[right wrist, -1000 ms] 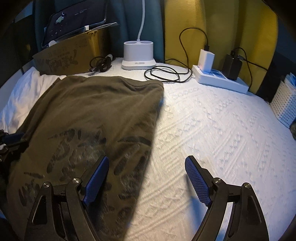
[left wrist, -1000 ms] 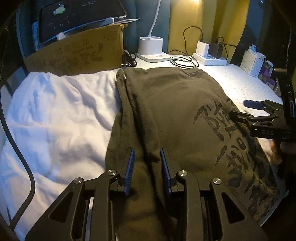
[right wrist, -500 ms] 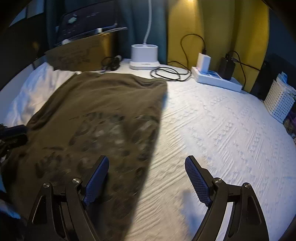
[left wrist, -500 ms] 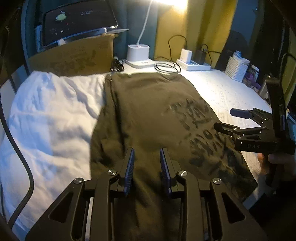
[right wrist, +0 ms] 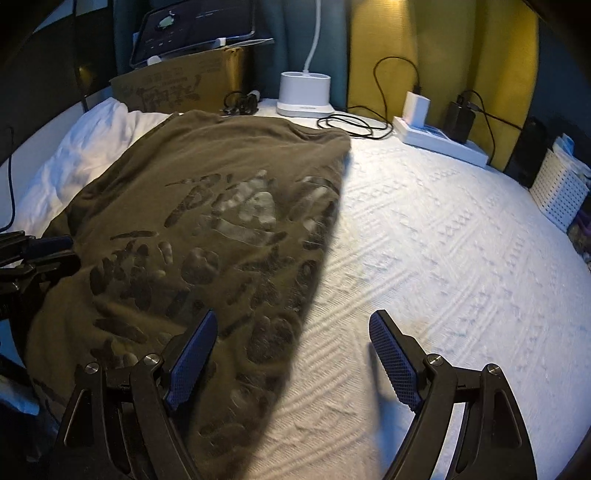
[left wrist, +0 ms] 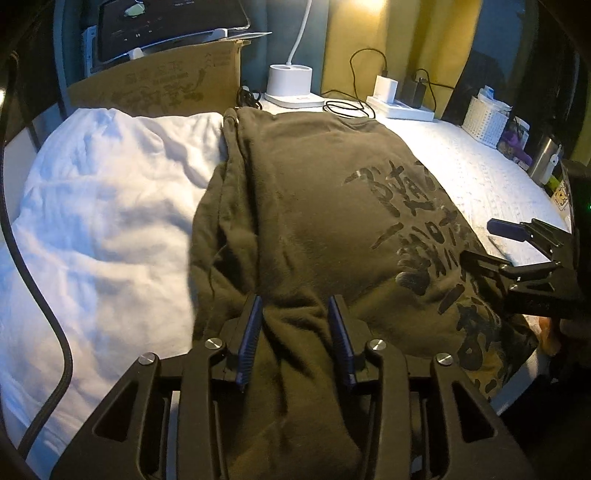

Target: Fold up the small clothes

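White bedspread (right wrist: 443,240); olive shirt (left wrist: 314,229) in left gripper (left wrist: 295,328).

A: Back edge? Cardboard box (left wrist: 155,86) with a tablet (left wrist: 170,27) on top; white lamp base (left wrist: 290,83) beside it.

B: Power strip (right wrist: 439,138) with chargers, loose black cable (right wrist: 351,125), white perforated basket (right wrist: 559,190) far right.

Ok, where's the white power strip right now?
In the right wrist view the power strip sits at the back right of the table, against the yellow curtain, right of the lamp base.
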Motion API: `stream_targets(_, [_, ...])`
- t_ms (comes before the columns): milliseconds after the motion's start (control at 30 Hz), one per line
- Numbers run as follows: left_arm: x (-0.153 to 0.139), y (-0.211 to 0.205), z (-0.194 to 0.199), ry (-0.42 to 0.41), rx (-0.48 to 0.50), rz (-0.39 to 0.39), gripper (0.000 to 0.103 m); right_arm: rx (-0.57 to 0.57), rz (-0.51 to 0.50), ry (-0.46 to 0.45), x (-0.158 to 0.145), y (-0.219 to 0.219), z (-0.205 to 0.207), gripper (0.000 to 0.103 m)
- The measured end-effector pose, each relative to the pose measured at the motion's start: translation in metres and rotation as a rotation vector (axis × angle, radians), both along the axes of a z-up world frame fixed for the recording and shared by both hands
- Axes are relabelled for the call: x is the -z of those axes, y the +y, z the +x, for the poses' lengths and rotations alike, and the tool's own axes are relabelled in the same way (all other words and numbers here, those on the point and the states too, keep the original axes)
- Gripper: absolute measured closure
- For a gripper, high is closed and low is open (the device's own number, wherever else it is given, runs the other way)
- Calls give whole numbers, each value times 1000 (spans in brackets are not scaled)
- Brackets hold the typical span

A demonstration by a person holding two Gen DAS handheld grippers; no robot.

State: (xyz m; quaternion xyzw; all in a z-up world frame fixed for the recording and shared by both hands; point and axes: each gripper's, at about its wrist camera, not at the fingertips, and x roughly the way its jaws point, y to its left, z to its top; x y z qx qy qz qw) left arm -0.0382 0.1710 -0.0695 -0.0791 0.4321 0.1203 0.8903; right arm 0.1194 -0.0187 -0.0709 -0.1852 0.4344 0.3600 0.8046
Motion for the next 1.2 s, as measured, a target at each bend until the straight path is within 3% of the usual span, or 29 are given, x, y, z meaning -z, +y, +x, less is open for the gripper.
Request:
stream_targets(200, [-19, -14, -9, -87, 44, -34, 65, -43, 16, 6, -10, -10, -16, 18])
stream_targets(400, [1, -19, -6, -6, 18, -27, 64, -84, -9, -9, -2, -16, -32, 18])
stream_targets(600, [5, -21, -12, -34, -3, -11, 62, -73, 3, 3, -2, -29, -30, 18])
stream_targets(1033, [-23, -57, -11, -97, -19, 35, 61, -30, 34, -9, -15, -66, -28, 17])
stream_targets(1167, [-28, -69, -9, -113, -45, 67, 35, 1, 42, -13, -19, -82, -24, 17])
stream_targets(1200, [-31, -72, -9, -124, -44, 60, 34, 10, 45, -16, -20, -86, -23, 17])
